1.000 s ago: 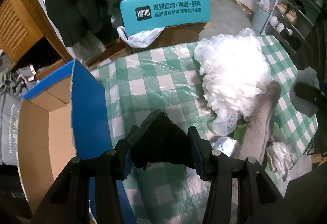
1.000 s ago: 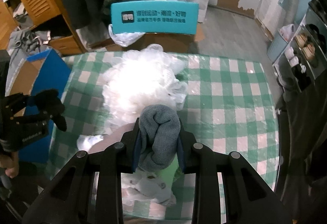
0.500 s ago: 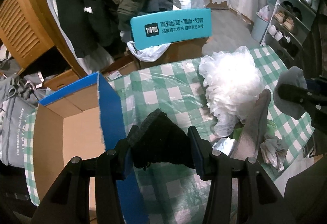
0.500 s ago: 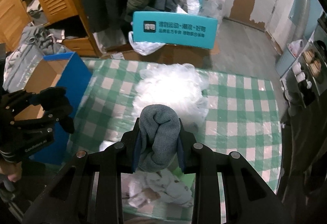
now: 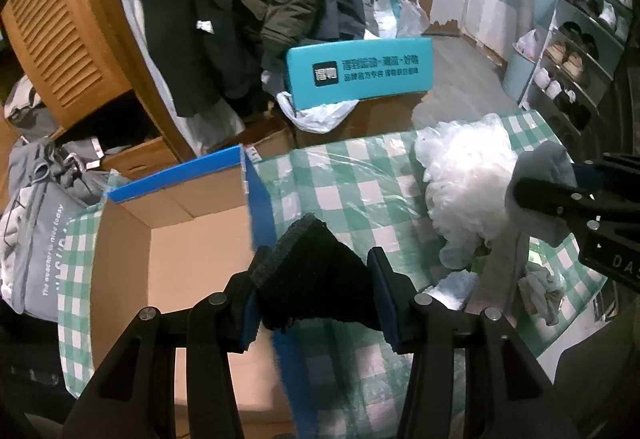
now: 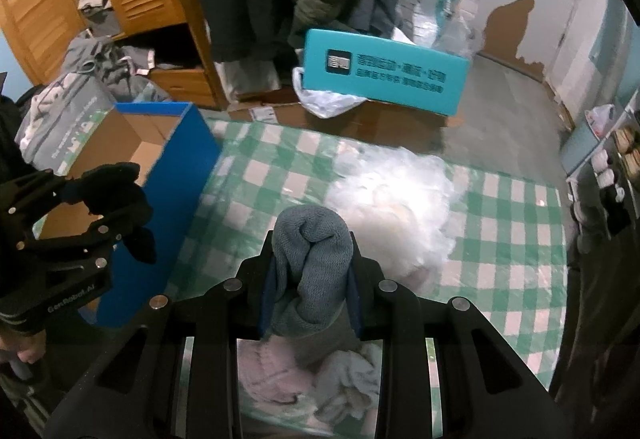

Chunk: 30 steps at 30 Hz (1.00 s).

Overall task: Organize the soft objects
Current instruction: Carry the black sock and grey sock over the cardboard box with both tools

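Here left gripper [image 5: 316,287] clamps black knit [image 5: 316,279]; right gripper [image 6: 310,271] clamps grey sock [image 6: 310,251]. Clear blue wall, release inside cardboard box [image 5: 168,247].

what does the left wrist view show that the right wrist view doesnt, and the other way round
Only the left wrist view shows the shoe rack and the floor of the open cardboard box.

Only the right wrist view shows the pale pink and white cloths under the right gripper, and the person's hand.

Both show the left gripper shut on a black knit item, the right gripper shut on a grey sock, the white mesh puff and the teal box.
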Motion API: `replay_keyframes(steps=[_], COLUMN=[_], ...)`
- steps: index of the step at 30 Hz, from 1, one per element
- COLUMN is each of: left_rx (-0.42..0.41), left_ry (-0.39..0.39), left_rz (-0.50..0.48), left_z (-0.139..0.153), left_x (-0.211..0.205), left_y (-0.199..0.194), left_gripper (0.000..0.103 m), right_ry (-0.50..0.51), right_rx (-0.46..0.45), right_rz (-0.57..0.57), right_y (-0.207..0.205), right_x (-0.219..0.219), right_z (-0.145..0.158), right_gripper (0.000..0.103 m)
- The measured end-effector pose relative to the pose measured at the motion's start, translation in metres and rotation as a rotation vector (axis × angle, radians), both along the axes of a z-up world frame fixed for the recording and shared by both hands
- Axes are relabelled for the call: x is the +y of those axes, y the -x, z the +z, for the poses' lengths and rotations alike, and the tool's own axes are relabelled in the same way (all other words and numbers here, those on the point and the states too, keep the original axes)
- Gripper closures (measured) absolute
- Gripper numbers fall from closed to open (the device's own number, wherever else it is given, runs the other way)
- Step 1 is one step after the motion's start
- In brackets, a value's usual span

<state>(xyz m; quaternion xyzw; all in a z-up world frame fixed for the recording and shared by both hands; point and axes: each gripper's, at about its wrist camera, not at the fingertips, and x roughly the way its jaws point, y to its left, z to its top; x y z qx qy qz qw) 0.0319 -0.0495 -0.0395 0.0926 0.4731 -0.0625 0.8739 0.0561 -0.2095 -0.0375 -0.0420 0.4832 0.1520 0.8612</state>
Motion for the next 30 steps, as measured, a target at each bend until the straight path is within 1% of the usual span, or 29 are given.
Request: replay_keyframes(steps=[10,17,30], left_rx=[-0.025,-0.023,0.014], left_ry=[0.022,0.033,0.023], left_rz=[0.071,0.137,0.221], left_z=[0.01,0.009,-0.009], left_x=[0.044,0.077,0.132], left_y=[0.005,0.007,0.014], left_gripper=[0.054,0.054,0.054], right_ry=[-0.018,-0.025,-0.044], right_rx=[-0.012,-0.005,0.042], right_rz=[0.084,0.135,0.25], right_y=[-0.004,-0.007,-0.01], right_x=[0.048,0.079,0.149], right_z=[0.01,0.011,-0.001], right_gripper=[0.075,0.075,0.075])
